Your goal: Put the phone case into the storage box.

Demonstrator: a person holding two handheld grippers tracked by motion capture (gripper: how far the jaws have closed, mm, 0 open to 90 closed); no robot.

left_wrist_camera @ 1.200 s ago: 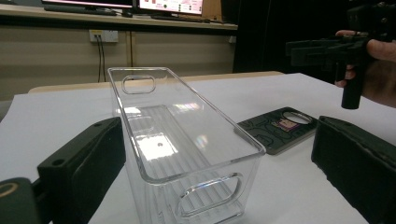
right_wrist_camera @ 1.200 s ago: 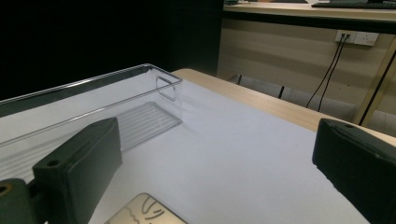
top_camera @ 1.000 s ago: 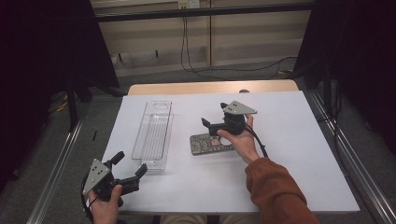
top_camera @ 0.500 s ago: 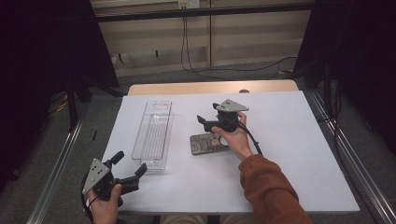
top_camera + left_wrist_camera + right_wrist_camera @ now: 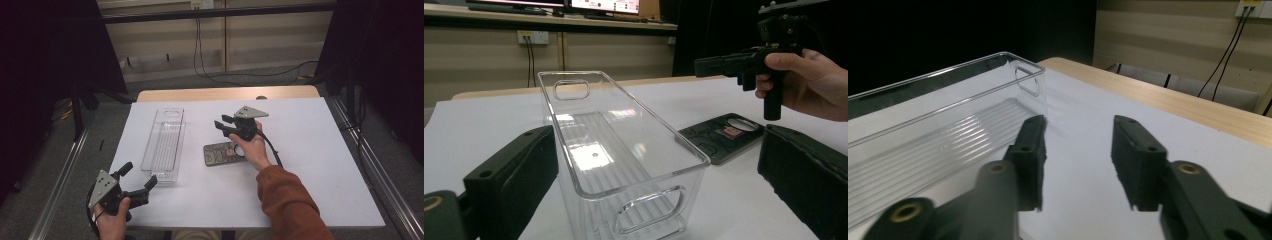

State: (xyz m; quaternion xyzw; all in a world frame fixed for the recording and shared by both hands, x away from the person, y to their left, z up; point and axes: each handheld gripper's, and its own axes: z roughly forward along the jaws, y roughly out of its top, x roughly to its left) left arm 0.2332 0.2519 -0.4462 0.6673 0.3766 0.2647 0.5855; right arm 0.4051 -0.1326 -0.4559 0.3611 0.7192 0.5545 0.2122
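The white bench (image 5: 310, 165) carries a clear, empty tray (image 5: 164, 143), its long axis running away from the person. Right of it lies a patterned phone case (image 5: 222, 153), directly below the right claw (image 5: 223, 125), which hovers nearest, its jaws just closing with nothing between them. The left claw (image 5: 138, 177) sits open at the tray's near end.

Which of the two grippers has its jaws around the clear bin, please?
The left gripper: its open jaws flank the clear bin's near end, untouching; the right gripper hovers apart, empty.
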